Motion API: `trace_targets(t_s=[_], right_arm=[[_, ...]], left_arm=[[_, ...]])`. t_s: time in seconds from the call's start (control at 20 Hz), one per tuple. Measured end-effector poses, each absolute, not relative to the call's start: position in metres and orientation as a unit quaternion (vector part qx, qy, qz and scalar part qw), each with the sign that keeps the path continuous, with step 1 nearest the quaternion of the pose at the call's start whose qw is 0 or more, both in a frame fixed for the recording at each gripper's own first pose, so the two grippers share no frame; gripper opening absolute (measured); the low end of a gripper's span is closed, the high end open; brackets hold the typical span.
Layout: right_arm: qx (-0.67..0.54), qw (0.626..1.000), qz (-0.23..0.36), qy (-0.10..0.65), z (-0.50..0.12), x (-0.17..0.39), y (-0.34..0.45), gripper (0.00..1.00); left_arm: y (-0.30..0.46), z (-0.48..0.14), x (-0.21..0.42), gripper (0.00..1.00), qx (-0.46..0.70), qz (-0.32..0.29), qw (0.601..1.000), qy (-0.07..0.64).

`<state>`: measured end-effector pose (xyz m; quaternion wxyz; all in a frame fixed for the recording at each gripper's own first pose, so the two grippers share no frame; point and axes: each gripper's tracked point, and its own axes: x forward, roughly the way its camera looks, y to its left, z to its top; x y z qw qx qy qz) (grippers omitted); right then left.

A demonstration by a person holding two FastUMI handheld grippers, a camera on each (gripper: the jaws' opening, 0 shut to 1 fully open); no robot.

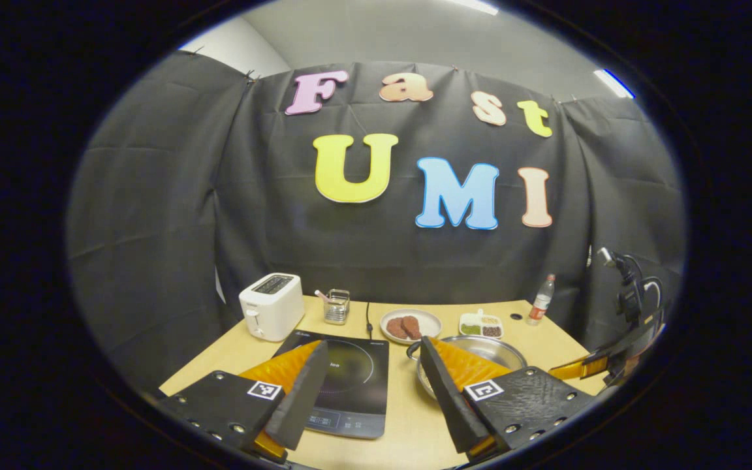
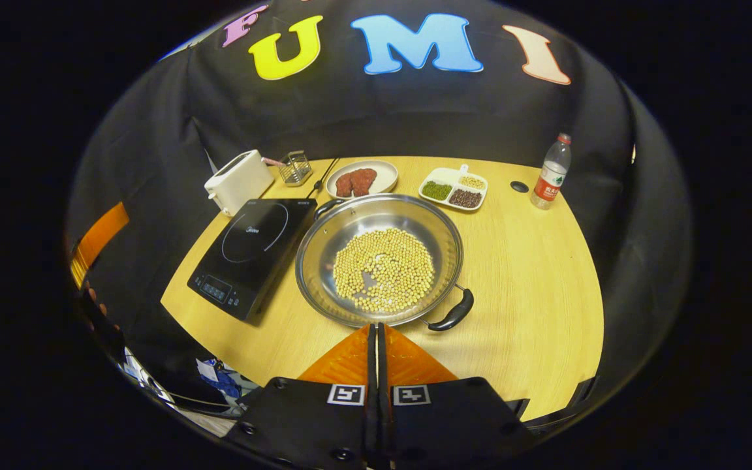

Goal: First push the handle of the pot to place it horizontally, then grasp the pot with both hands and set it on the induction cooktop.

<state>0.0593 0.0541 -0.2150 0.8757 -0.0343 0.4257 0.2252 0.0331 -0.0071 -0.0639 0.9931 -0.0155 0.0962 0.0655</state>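
Left gripper view: the left tongs point(image 1: 371, 385) are spread wide above the bench point(image 1: 408, 418), holding nothing. The induction cooktop point(image 1: 350, 385) lies just left of the pot point(image 1: 487, 352).

Right gripper view: the right tongs point(image 2: 376, 343) are pressed together, empty, near the pot's point(image 2: 379, 261) front rim. The pot, holding beans point(image 2: 382, 267), sits touching the cooktop's point(image 2: 252, 254) right edge, one black handle point(image 2: 452, 313) at front right.

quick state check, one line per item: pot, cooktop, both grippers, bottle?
pot: on the table beside the cooktop, holds beans, not gripped
induction cooktop: bare, nothing on it
left gripper: open, above the table
right gripper: shut, empty, just short of the pot's rim
water bottle: upright, capped
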Motion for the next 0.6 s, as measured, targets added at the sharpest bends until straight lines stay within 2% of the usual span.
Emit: trace_targets(t_s=[0.4, 0.45, 0.6], right_arm=[[-0.074, 0.837, 0.240, 0.486, -0.292, 0.081, 0.037, 0.02], [-0.076, 0.833, 0.242, 0.492, -0.300, 0.085, 0.036, 0.02], [-0.078, 0.825, 0.250, 0.501, -0.312, 0.092, 0.036, 0.02]], left_arm=[[-0.016, -0.080, 0.027, 0.83, -0.014, 0.113, 0.985, 0.132], [-0.016, -0.080, 0.025, 0.88, -0.013, 0.120, 0.984, 0.135], [-0.020, -0.082, 0.020, 0.87, -0.010, 0.138, 0.980, 0.141]])
